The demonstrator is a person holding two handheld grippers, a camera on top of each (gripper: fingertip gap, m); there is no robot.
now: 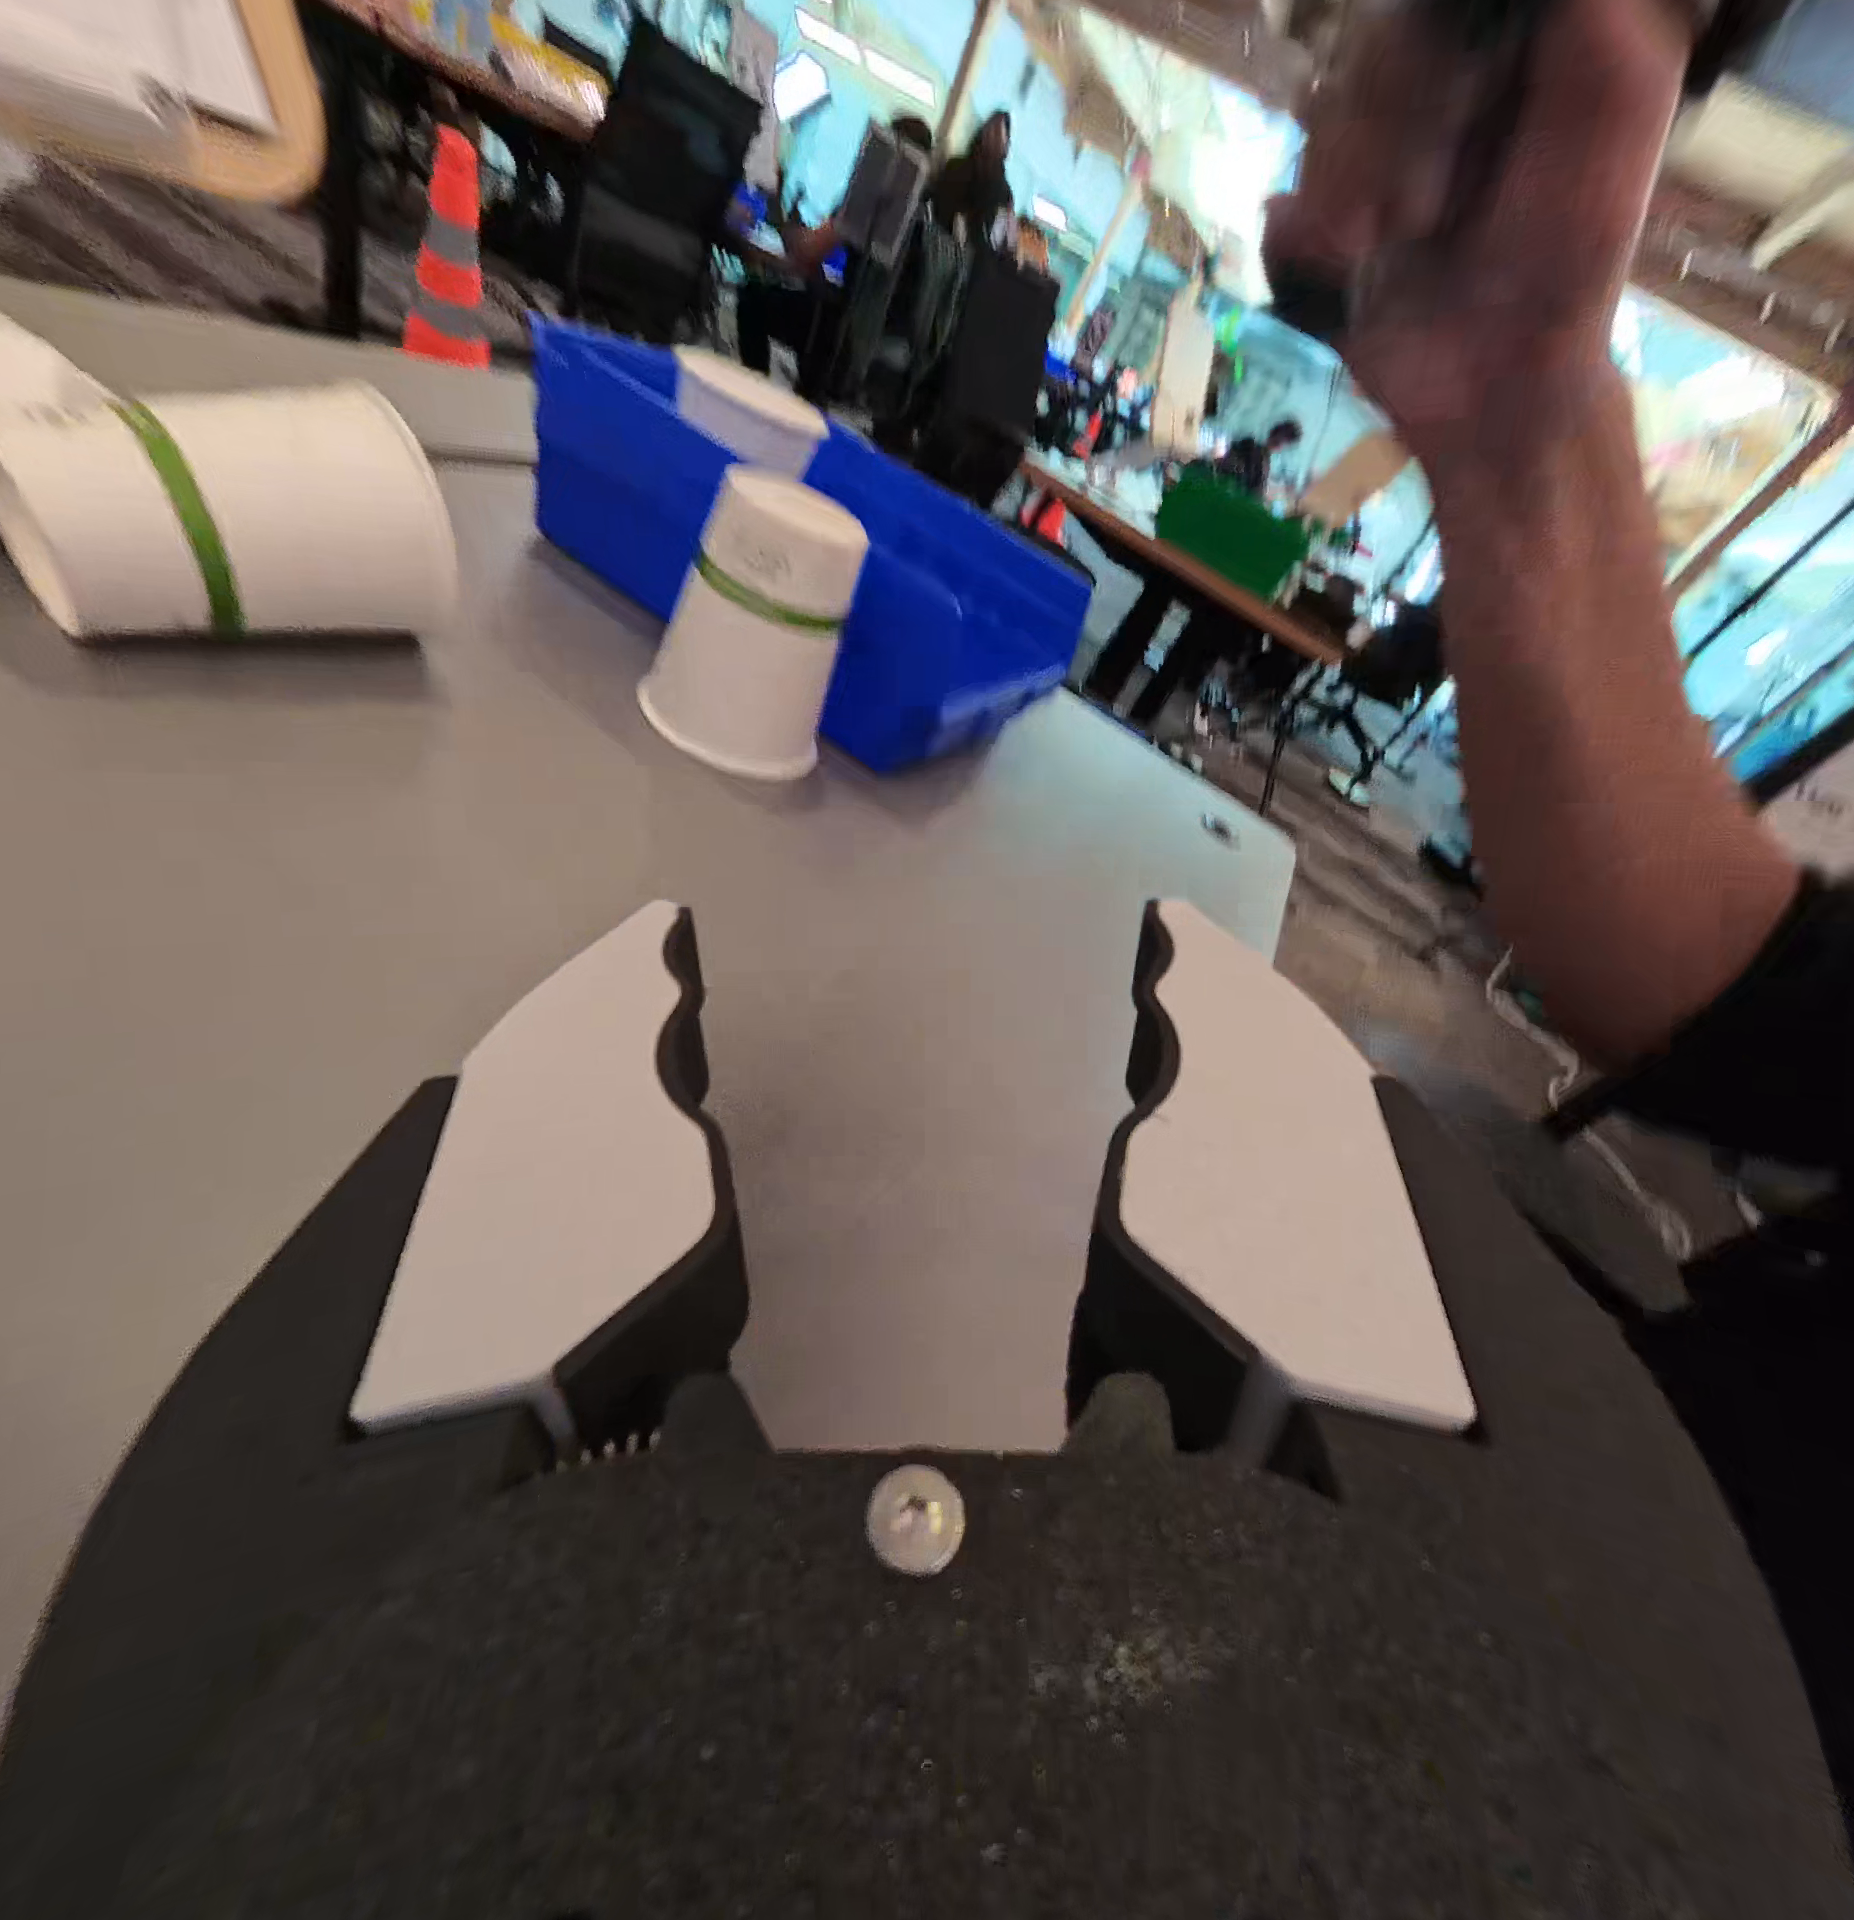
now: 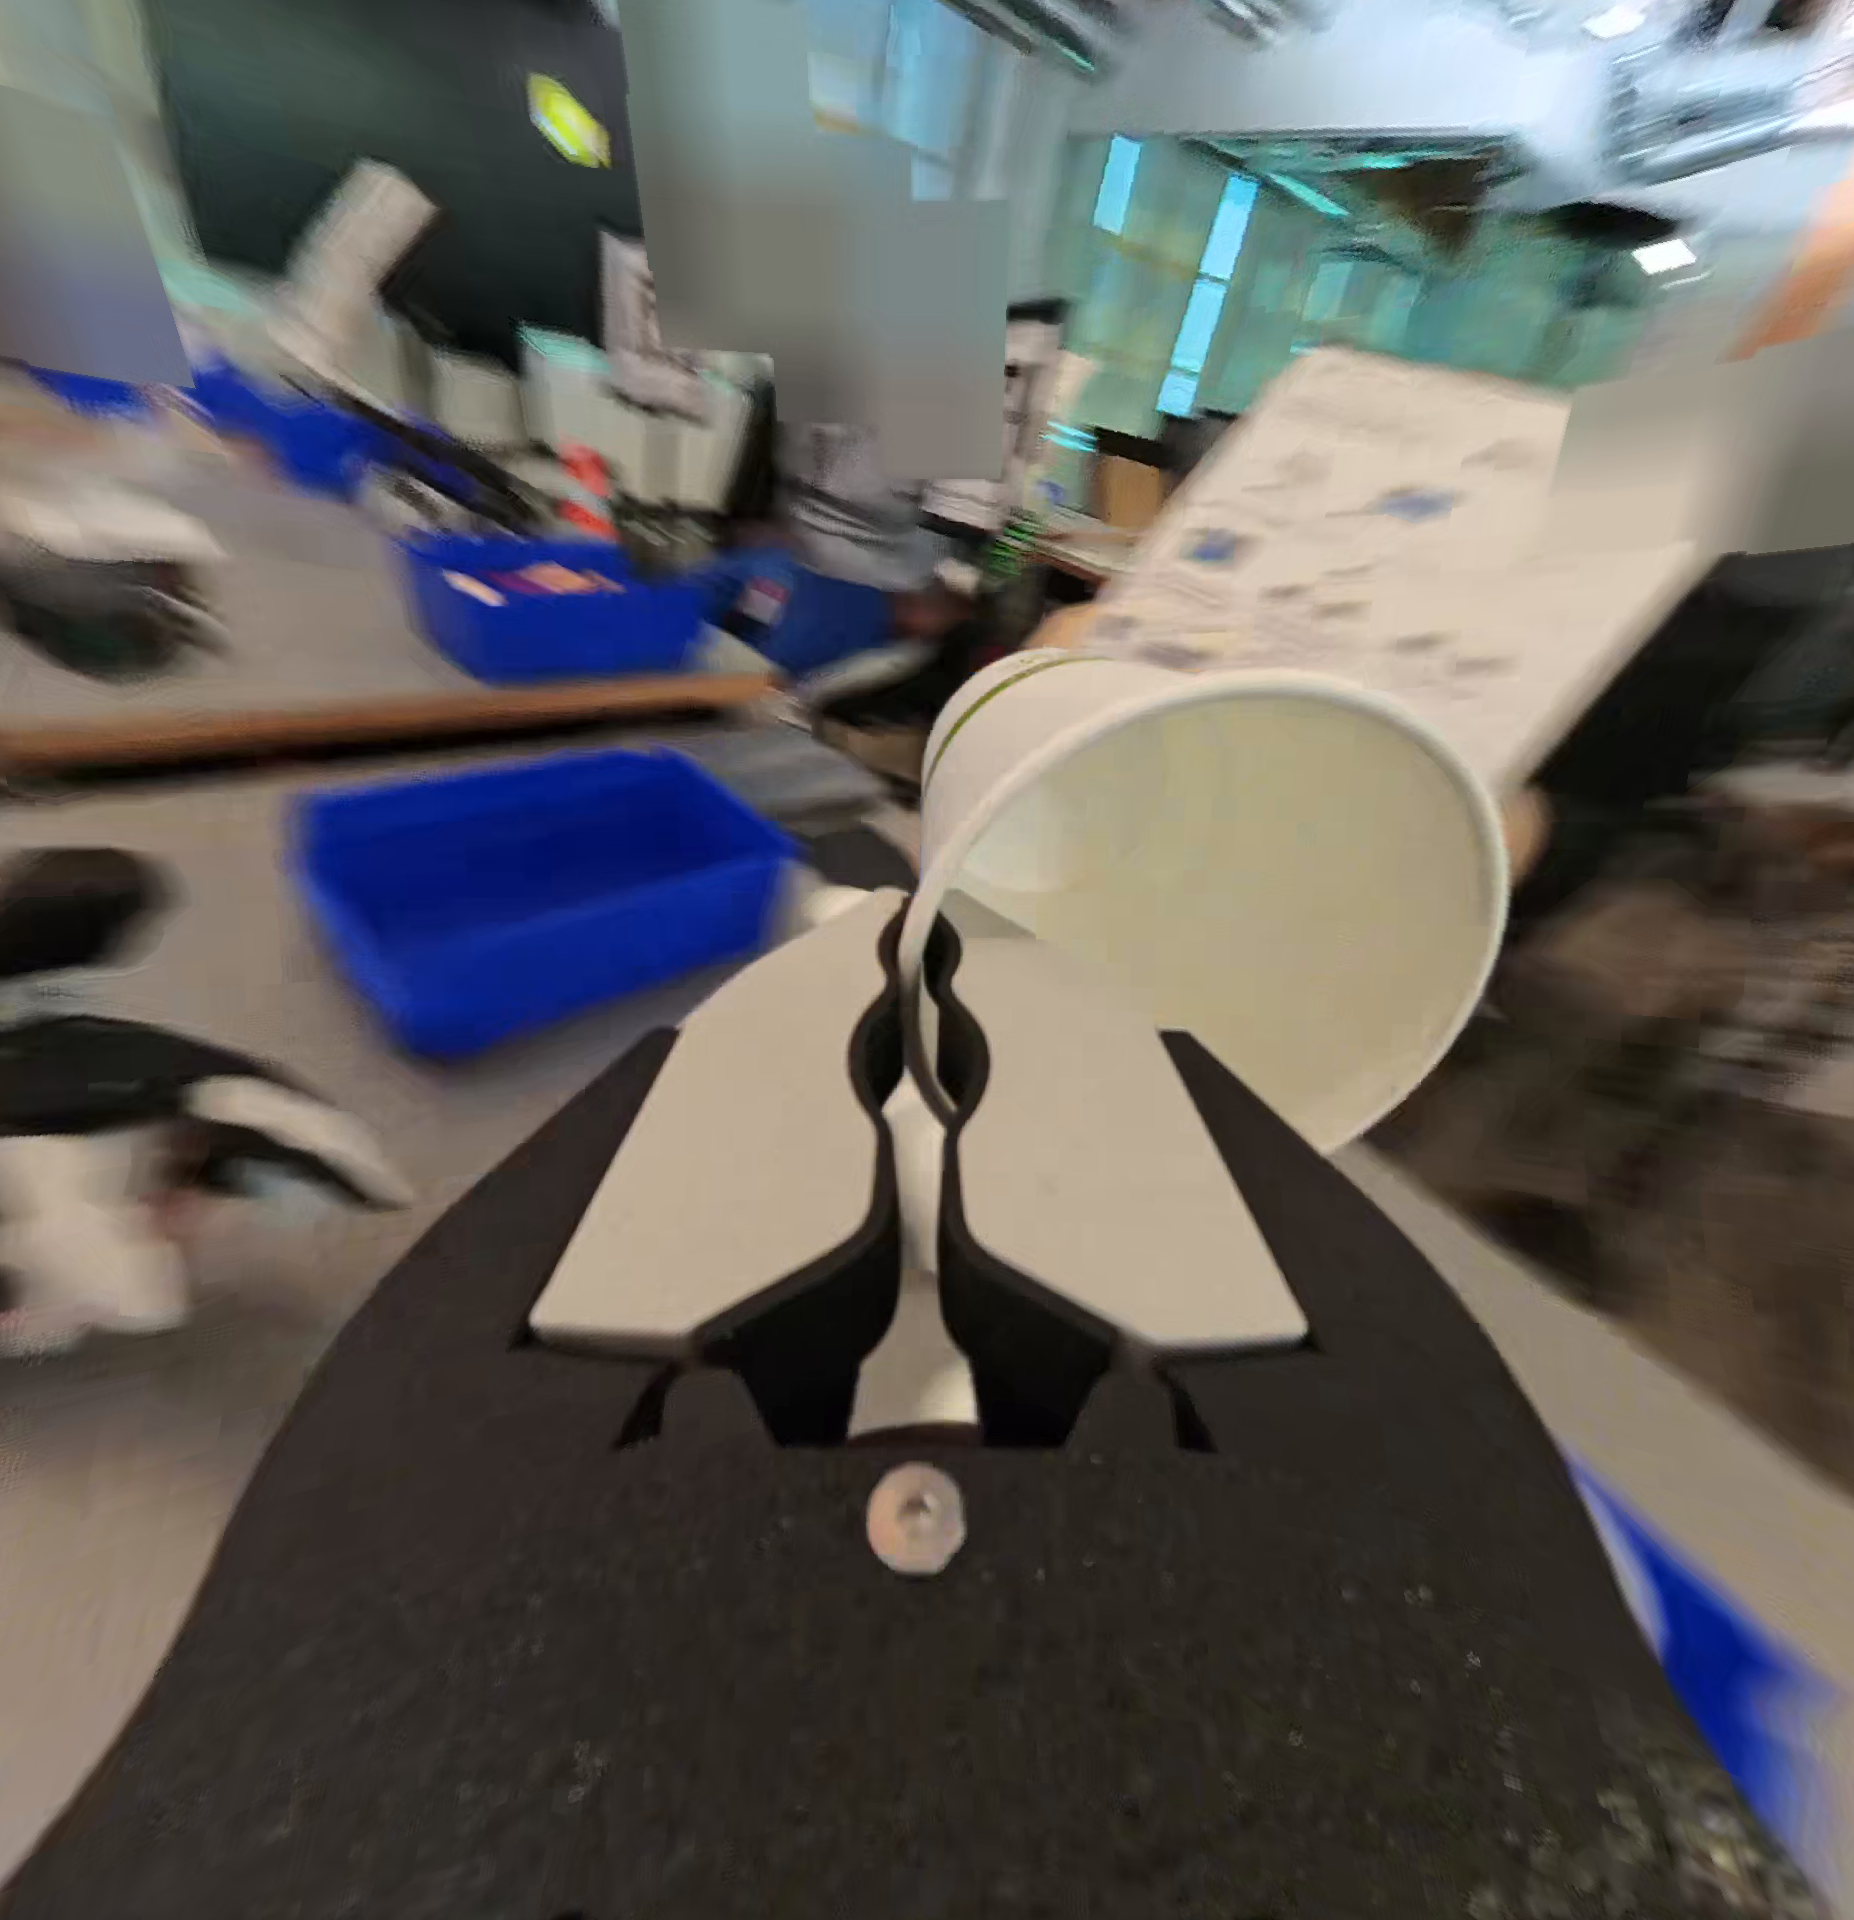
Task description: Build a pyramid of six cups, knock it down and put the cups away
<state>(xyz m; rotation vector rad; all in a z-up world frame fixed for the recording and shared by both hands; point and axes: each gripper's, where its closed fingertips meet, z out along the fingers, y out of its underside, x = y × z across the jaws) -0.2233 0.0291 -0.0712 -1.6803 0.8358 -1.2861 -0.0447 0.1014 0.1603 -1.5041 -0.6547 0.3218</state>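
Right tool (image 2: 918,971) clamps paper cup (image 2: 1214,894) by its rim, centre right; left tool (image 1: 918,935) gapes empty over tabletop (image 1: 279,883).

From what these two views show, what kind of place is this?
Probably a shared lab or workshop: long tables where people work, blue bins of parts, and an orange traffic cone on the floor.

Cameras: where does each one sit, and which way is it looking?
Left wrist view: sits on the left gripper, open, looking across the grey table at a blue bin, an upside-down cup and a fallen cup; the person's right arm shows.
Right wrist view: sits on the right gripper, lifted, pinching a cup's rim, facing a blurred room.
Shared: possibly the bin; blur hides more.
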